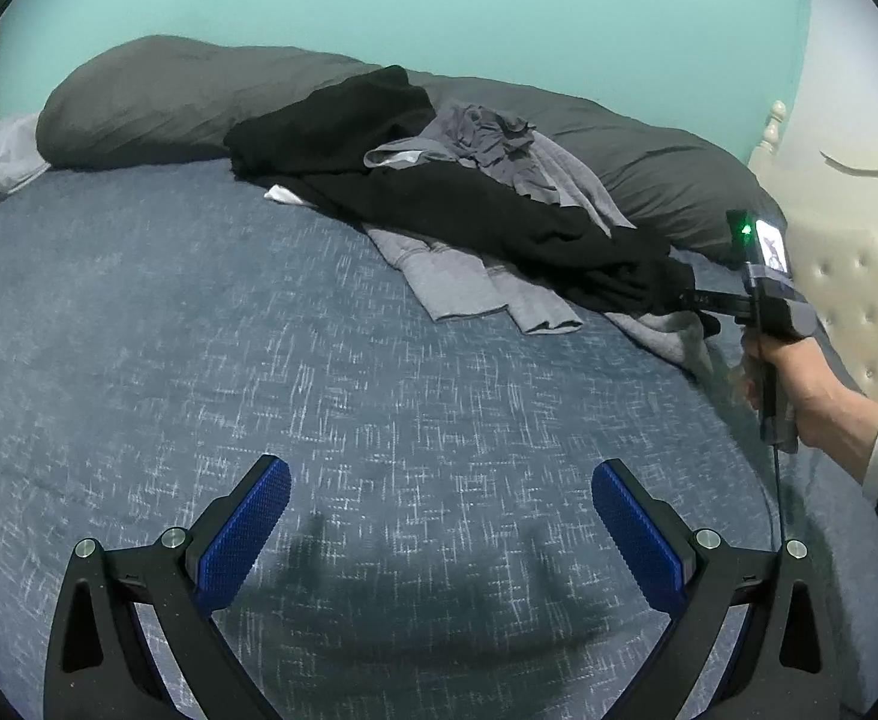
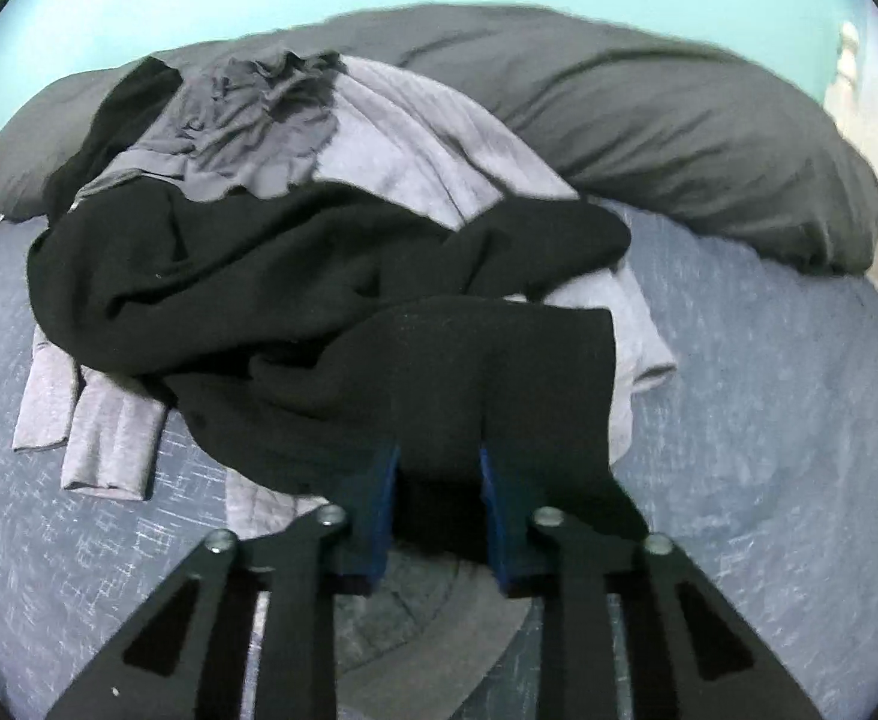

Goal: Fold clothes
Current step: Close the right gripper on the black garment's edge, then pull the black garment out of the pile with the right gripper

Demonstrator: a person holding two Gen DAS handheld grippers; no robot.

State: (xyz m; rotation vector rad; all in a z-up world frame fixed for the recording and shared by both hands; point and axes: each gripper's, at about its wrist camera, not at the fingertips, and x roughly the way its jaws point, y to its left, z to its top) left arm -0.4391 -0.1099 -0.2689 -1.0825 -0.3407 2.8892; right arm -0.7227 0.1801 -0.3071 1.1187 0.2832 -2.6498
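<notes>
My right gripper [image 2: 439,468] is clenched on a fold of the black garment [image 2: 295,300], its blue pads [image 2: 386,480] sunk into the cloth at the near edge of the heap; my left gripper [image 1: 441,525] hangs released, jaws wide, above the bare blue bedspread [image 1: 199,330] with nothing between them; the clothes lie piled toward the head of the bed, the black piece draped across a pale grey top [image 2: 415,120] and a crumpled darker grey item [image 2: 259,96], all resting against the long dark pillow [image 2: 679,138]; as I judge it, the step is to draw the black garment free of the pile; to do that well I would pull low and slow toward the open bedspread, so the grey pieces beneath are not dragged along; then bring my left in to catch a second edge and spread the cloth flat before any folding begins
</notes>
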